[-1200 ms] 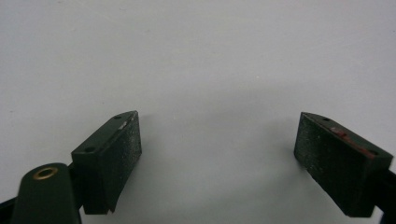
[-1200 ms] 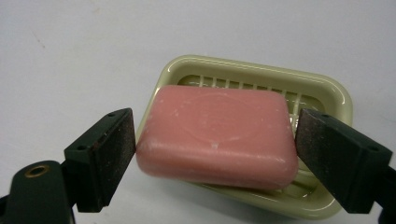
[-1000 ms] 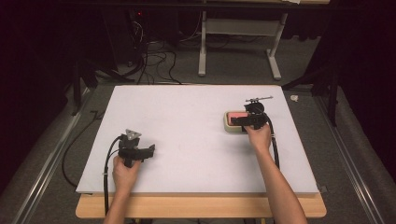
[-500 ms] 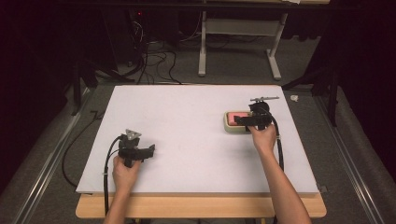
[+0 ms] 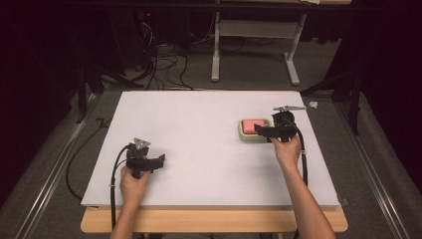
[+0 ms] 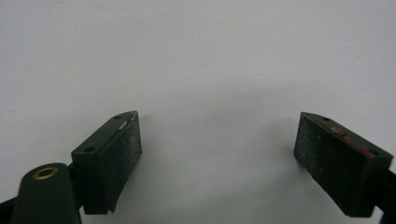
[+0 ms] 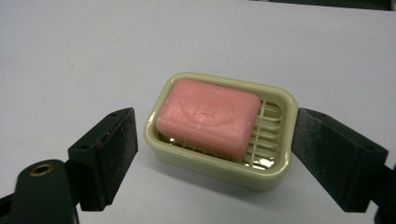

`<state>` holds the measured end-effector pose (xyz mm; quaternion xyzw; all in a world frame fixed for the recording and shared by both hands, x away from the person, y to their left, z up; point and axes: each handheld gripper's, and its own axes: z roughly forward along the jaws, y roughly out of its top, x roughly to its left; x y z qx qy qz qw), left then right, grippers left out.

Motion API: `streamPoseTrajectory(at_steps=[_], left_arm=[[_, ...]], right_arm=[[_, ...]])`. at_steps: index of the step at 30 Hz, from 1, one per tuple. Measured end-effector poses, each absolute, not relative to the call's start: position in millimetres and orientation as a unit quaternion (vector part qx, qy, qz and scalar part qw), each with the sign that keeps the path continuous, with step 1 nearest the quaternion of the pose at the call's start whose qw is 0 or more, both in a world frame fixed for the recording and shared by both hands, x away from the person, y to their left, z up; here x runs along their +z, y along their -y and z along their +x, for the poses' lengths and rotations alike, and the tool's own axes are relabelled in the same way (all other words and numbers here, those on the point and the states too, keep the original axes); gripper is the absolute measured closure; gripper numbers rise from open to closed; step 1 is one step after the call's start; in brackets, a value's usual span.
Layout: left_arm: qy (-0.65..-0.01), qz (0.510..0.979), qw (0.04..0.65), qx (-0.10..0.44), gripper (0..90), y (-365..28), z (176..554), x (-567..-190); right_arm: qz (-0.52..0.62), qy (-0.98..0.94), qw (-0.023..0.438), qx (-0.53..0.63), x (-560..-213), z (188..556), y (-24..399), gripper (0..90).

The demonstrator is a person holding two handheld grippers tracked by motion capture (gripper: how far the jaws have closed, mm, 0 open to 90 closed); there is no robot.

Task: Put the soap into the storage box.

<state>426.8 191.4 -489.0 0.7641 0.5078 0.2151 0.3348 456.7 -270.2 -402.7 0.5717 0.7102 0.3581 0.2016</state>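
The right gripper (image 7: 215, 154) has its black jaws spread wide, one on either side of a pale green rectangular plastic soap dish (image 7: 223, 128) that sits on the white table (image 7: 70, 60). The dish lies directly ahead of the gripper and between the two pads, with a gap left on each side, so nothing is clamped yet. A pink rounded bar of soap (image 7: 208, 115) lies in the dish, filling most of it toward the left jaw and leaving a strip of the slotted drain rack bare toward the right jaw. In the high view the same gripper (image 5: 263, 130) sits at the dish's (image 5: 247, 135) near right edge.

The dish looks like stiff, thin moulded plastic, light on its own, with smooth rounded walls that could slide under the pads. The soap appears wet and glossy, with water glinting on the rack, so it is likely slippery and loose in the dish; tilting could tip it out. The best hold seems to be across the outer walls, low on the sides and level.

The left gripper (image 6: 217, 158) is also spread open, with nothing but bare table between and ahead of its jaws; it rests well apart from the dish (image 5: 158, 160).
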Motion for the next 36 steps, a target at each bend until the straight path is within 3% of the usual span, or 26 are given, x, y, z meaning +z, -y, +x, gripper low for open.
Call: streamPoseTrajectory(at_steps=[36], left_arm=[[-0.507,0.764,0.335,0.216,15.3,-191,427,-489]], right_arm=[[0.569,-0.681,0.225,0.402,-396,405,311,15.9]])
